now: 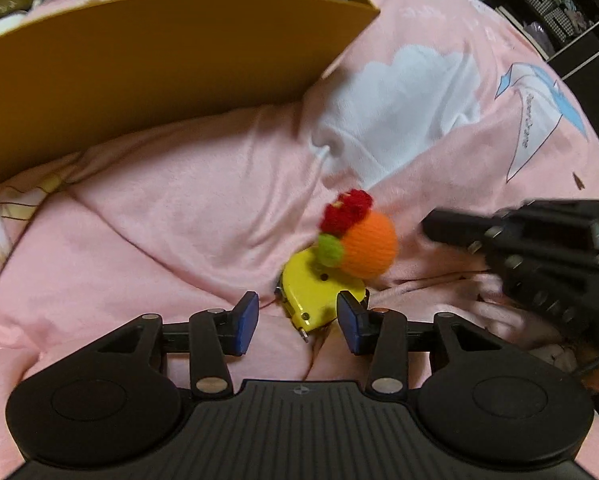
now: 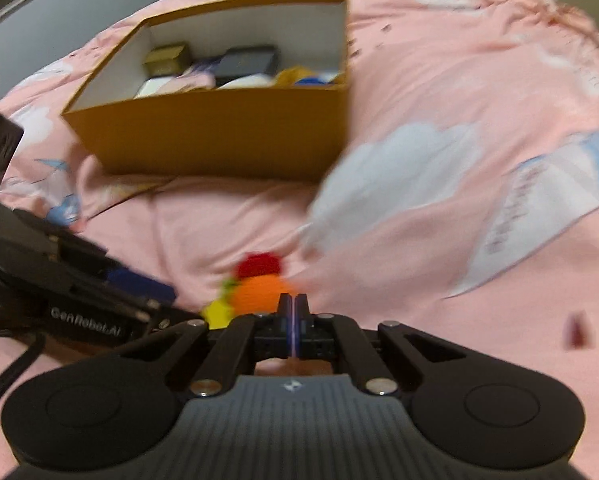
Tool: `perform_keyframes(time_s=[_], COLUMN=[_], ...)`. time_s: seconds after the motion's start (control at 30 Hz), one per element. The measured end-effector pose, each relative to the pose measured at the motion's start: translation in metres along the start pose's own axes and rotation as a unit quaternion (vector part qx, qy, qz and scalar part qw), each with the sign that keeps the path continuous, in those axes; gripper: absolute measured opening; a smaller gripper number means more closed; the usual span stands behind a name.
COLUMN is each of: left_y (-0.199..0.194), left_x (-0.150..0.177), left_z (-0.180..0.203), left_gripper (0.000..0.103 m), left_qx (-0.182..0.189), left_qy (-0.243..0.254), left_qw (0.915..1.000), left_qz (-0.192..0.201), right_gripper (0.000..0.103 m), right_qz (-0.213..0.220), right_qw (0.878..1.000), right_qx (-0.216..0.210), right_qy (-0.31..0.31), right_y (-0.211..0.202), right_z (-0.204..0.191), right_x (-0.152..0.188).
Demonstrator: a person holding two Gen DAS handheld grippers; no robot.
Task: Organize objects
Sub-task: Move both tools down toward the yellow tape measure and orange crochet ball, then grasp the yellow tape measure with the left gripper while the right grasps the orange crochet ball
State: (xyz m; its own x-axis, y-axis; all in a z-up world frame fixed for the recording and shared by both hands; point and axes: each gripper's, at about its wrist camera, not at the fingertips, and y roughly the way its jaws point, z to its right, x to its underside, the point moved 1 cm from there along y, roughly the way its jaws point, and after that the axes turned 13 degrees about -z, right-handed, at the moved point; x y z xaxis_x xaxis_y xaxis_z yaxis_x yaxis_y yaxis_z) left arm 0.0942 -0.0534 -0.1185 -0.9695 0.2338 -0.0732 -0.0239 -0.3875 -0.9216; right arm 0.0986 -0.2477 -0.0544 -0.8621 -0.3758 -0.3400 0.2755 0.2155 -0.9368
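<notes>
Blue-padded left tongs [image 1: 297, 320]: spread, straddling the near end of the yellow tape measure [image 1: 319, 292].
Right tongs [image 2: 294, 312]: pressed together, empty, just right of the knitted orange toy [image 2: 257, 292].
Toy: on the tape measure.
Cardboard box [image 2: 219, 136]: far, on the pink quilt [image 2: 439, 80].

Left gripper [image 1: 298, 322] open astride yellow tape measure [image 1: 315, 292]; orange knitted toy [image 1: 365, 242] touching it on pink bed [image 1: 159, 200].

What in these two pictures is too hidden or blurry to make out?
- Yellow tape measure: right wrist view, mostly hidden behind the knitted orange toy and both tools.
- Box contents: left wrist view, hidden by its near wall; blurred in the right.
- Dark speck on the pink blanket: smeared.
</notes>
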Motion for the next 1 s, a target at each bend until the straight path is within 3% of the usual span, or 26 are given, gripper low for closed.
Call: perform_keyframes(time_s=[0.27, 0.43, 0.5, 0.63, 1.0], left_y=[0.026, 0.039, 0.043, 0.043, -0.002], left_x=[-0.014, -0.02, -0.021, -0.019, 0.009], left_z=[0.001, 0.005, 0.007, 0.008, -0.006], left_gripper=[0.078, 0.081, 0.081, 0.066, 0.065], left_qx=[0.011, 0.008, 0.003, -0.006, -0.024], left_qy=[-0.031, -0.048, -0.05, -0.047, -0.056], left_qw=[0.999, 0.9975, 0.9973, 0.9975, 0.9981], left_qz=[-0.031, -0.05, -0.054, -0.053, -0.013], right_gripper=[0.004, 0.007, 0.008, 0.008, 0.01], right_qz=[0.008, 0.006, 0.004, 0.002, 0.003], right_qw=[0.999, 0.999, 0.999, 0.999, 0.998], right_qx=[-0.017, -0.022, -0.024, -0.025, -0.061], right_qy=[0.026, 0.024, 0.023, 0.021, -0.017], right_y=[-0.005, -0.002, -0.001, 0.0, 0.002], right_z=[0.015, 0.015, 0.015, 0.015, -0.001], right_x=[0.003, 0.004, 0.004, 0.004, -0.006])
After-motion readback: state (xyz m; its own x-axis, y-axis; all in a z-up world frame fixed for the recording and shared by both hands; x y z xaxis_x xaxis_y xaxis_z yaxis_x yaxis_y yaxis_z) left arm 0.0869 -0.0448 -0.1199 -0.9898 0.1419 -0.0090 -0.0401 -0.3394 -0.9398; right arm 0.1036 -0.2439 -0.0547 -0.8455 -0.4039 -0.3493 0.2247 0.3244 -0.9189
